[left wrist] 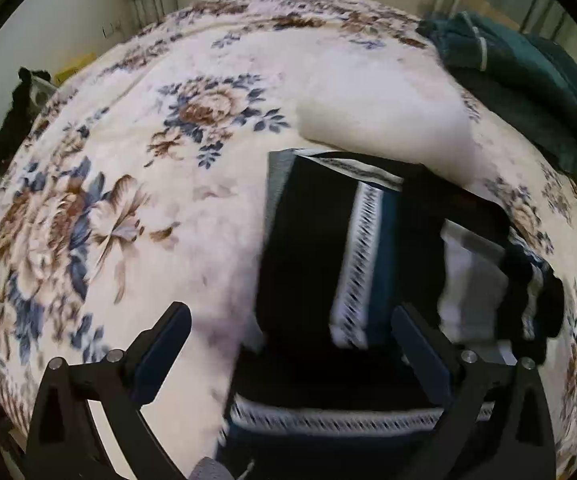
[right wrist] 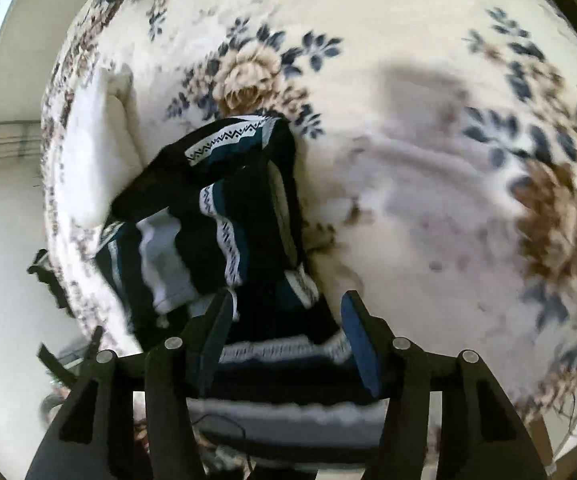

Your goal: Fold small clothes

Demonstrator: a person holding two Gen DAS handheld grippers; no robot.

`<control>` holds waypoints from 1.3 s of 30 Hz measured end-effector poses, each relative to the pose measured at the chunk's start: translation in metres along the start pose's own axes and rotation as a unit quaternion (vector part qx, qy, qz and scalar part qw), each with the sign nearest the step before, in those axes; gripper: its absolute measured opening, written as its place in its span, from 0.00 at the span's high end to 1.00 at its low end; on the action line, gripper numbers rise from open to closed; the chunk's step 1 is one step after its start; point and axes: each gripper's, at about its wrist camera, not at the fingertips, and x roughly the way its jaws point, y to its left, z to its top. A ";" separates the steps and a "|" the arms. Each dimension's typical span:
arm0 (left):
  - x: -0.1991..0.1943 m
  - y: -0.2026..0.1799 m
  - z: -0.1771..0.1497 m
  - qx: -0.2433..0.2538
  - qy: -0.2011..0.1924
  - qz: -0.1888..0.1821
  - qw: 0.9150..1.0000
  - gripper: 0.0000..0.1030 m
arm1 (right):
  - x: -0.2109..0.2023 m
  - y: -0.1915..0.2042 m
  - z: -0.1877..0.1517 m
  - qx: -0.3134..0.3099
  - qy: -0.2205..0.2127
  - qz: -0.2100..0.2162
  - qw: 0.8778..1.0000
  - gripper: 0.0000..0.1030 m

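Observation:
A small black garment (left wrist: 308,240) with white zigzag bands and teal stripes lies folded over itself on the floral blanket (left wrist: 208,220). A white and grey inner part shows at its right side. My left gripper (left wrist: 290,316) hangs above the garment's near end, jaws wide apart, with nothing pressed between the pads. In the right wrist view the same garment (right wrist: 248,200) lies bunched near the bed's left edge. My right gripper (right wrist: 288,300) is over its near hem, open about halfway, and the pads stand clear of the cloth.
A white folded cloth (left wrist: 384,120) lies just beyond the garment, also seen as the white cloth (right wrist: 96,148). A dark green garment (left wrist: 528,80) is piled at the far right corner. The blanket (right wrist: 428,160) stretches wide to the right. The bed's edge and pale floor (right wrist: 8,280) are at left.

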 end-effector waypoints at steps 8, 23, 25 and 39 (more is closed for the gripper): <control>-0.035 -0.050 -0.094 -0.036 0.019 0.121 0.992 0.00 | 0.013 -0.031 0.096 -0.055 0.030 0.038 0.997 0.42; -0.026 -0.089 -0.205 -0.125 0.100 0.188 0.969 0.00 | 0.132 -0.007 0.207 -0.065 0.052 0.073 0.994 0.95; -0.027 -0.093 -0.210 -0.128 0.101 0.183 0.970 0.00 | 0.135 -0.002 0.217 -0.069 0.049 0.054 0.995 0.95; -0.059 -0.200 -0.263 -0.016 0.129 0.069 0.989 0.00 | 0.032 -0.025 0.190 -0.153 0.081 0.001 0.985 0.60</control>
